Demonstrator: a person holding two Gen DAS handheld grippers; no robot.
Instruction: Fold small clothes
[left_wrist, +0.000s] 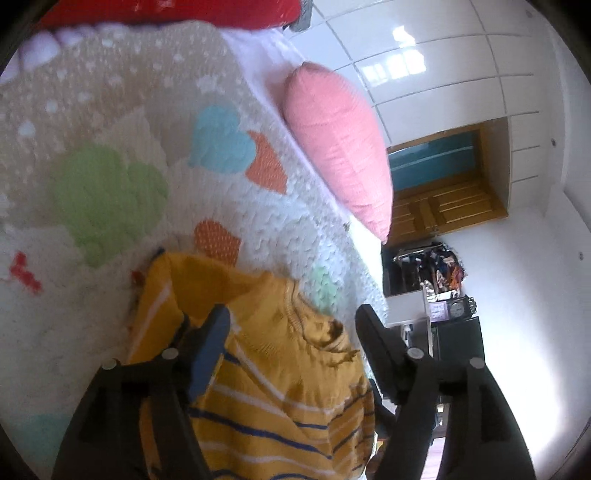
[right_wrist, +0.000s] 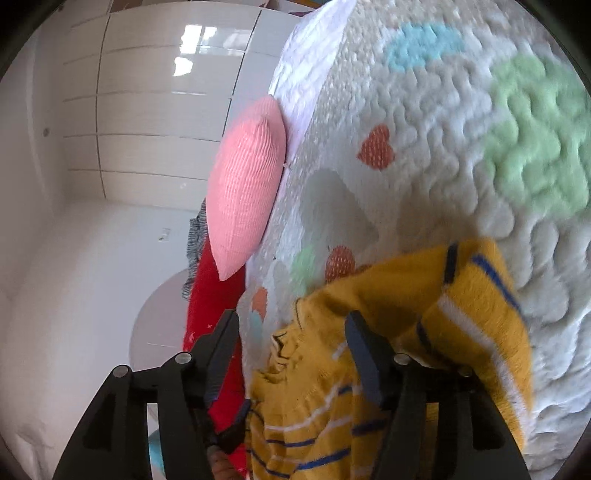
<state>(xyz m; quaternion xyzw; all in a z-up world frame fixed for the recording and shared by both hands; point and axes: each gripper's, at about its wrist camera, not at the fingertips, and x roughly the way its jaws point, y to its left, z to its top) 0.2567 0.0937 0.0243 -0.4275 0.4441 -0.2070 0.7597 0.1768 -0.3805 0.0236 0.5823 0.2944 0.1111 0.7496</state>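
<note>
Mustard knit sweater (left_wrist: 280, 373), blue/white stripes, lies rumpled on quilt (left_wrist: 110, 155), directly under both tools. Left gripper (left_wrist: 291, 332) spread wide, nothing held; right gripper (right_wrist: 291, 332) likewise wide over collar area. Judged soft, light, floppy, not slippery: pinch at shoulder seam/hem corners. Beyond: pink pillow (left_wrist: 340, 147), wardrobe (left_wrist: 461, 74).

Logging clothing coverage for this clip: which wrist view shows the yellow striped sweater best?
The left wrist view: the yellow striped sweater spreads across the blanket with its neckline and stripes visible. The right wrist view catches only a bunched part with a raised sleeve.
</note>
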